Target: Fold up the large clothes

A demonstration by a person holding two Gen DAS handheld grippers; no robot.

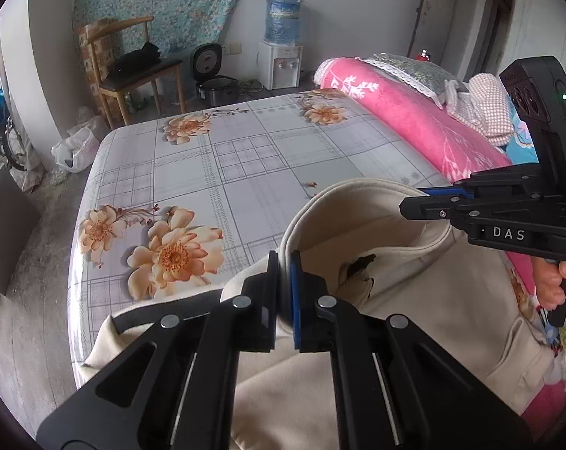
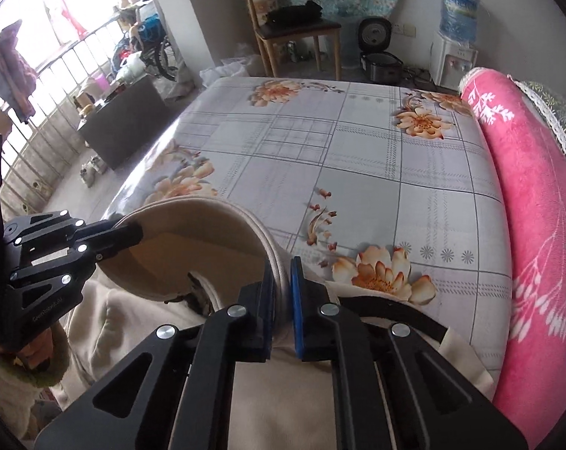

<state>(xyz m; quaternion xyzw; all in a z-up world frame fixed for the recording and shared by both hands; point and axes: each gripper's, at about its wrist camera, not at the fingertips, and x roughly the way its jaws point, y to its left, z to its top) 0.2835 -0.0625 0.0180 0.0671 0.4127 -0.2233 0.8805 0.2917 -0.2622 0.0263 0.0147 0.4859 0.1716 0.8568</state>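
A large cream garment [image 1: 388, 300] lies at the near end of the bed, its banded opening lifted into an arch. My left gripper [image 1: 285, 262] is shut on the left side of that band, with cloth pinched between the black and blue pads. A dark tag [image 1: 360, 264] shows inside the opening. My right gripper [image 2: 283, 268] is shut on the right side of the same band of the cream garment [image 2: 193, 240]. Each gripper appears in the other's view: the right gripper [image 1: 408, 207] at the band's far side, the left gripper [image 2: 134, 231] at the left.
The bed sheet [image 1: 245, 157] is checked with orange flowers and is bare beyond the garment. A rolled pink blanket [image 2: 538, 206] and pillows line the right side. A wooden chair [image 1: 133, 71], a rice cooker [image 1: 217, 88] and a water dispenser [image 1: 281, 63] stand past the bed.
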